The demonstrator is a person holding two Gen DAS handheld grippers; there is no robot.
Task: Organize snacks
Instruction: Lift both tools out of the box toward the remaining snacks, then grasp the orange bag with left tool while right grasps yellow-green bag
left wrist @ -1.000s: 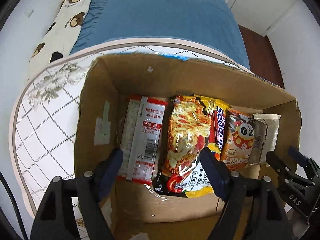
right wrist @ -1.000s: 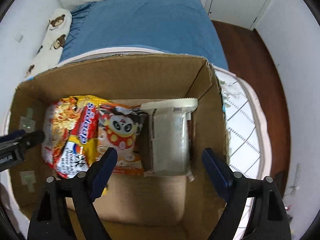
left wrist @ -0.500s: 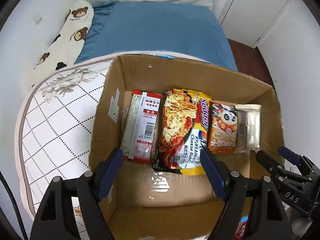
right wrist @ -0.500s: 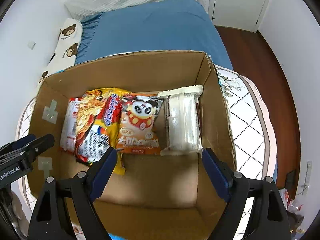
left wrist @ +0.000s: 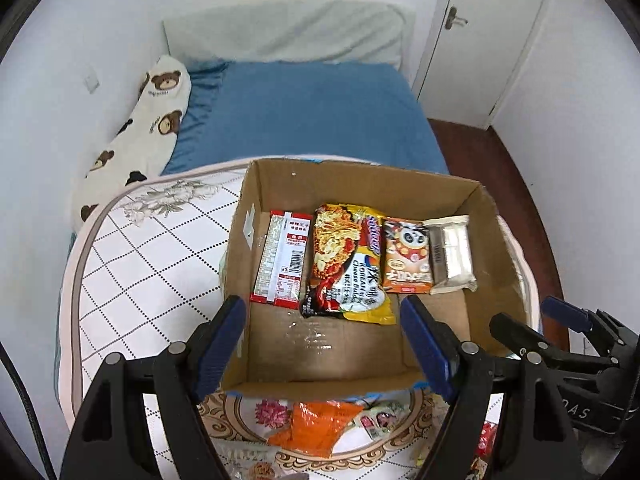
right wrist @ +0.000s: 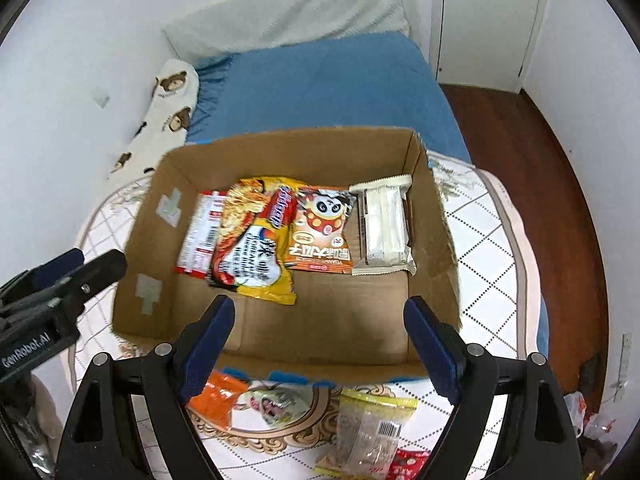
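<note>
Both grippers, left (left wrist: 322,338) and right (right wrist: 320,340), fingers apart, empty, above brown cardboard box (right wrist: 280,332) holding four packets; loose orange foil packet (right wrist: 214,398) outside may slip, crinkly.

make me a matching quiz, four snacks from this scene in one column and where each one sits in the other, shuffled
Things:
1. panda snack bag
2. orange packet
3. red and white packet
4. clear wafer pack

Places:
A. in the cardboard box, nearest its left wall
B. on the table outside the box, by its near wall
C. in the box, nearest its right wall
D. in the box, between the yellow noodle bag and the wafer pack

Pairs: 1-D, 2-B, 3-A, 4-C
</note>
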